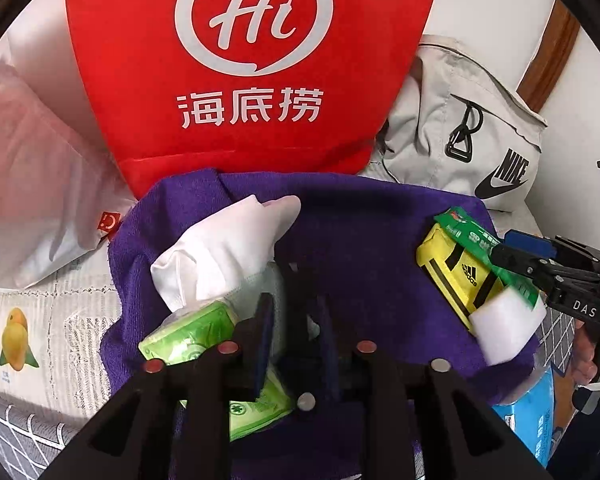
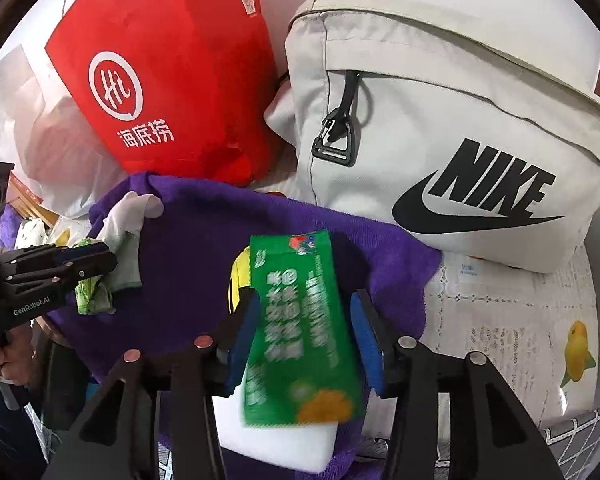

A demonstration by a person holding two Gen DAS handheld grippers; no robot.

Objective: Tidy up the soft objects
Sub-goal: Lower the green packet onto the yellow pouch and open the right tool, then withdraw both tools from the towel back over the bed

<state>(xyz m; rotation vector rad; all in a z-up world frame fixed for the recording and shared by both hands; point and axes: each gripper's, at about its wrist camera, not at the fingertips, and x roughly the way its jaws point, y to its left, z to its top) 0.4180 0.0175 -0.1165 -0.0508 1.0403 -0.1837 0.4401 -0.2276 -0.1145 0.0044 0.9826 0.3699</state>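
We note a purple towel (image 1: 364, 248) spread out at the centre of both views, with the soft items resting on it. The left claw (image 1: 296, 344) points down over the towel's left part; its blue pads stand a little apart, and the green tissue pack (image 1: 192, 336) with its white tissue (image 1: 224, 240) pulled up lies against the left pad, partly hidden beneath the claw. We cannot tell whether the pads press on it. In the right wrist view the right claw (image 2: 304, 344) straddles the green packet (image 2: 300, 328): its blue pads (image 2: 366, 344) stand on either side with a visible gap at each edge, so the packet lies between them ungripped. Under the packet lies a white sponge block (image 2: 276, 436), and beside it a yellow adidas pouch (image 1: 456, 276), all on the towel's right part. Behind the towel stand a red shopping bag (image 1: 236, 60) with a white Hi logo and, to its right, a grey Nike backpack (image 2: 452, 120). A translucent plastic bag (image 1: 32, 184) lies at far left. A printed cloth with a yellow bird (image 2: 576, 352) covers the surface beneath. A blue pack (image 1: 536, 420) sits at the towel's lower right edge in the left wrist view.
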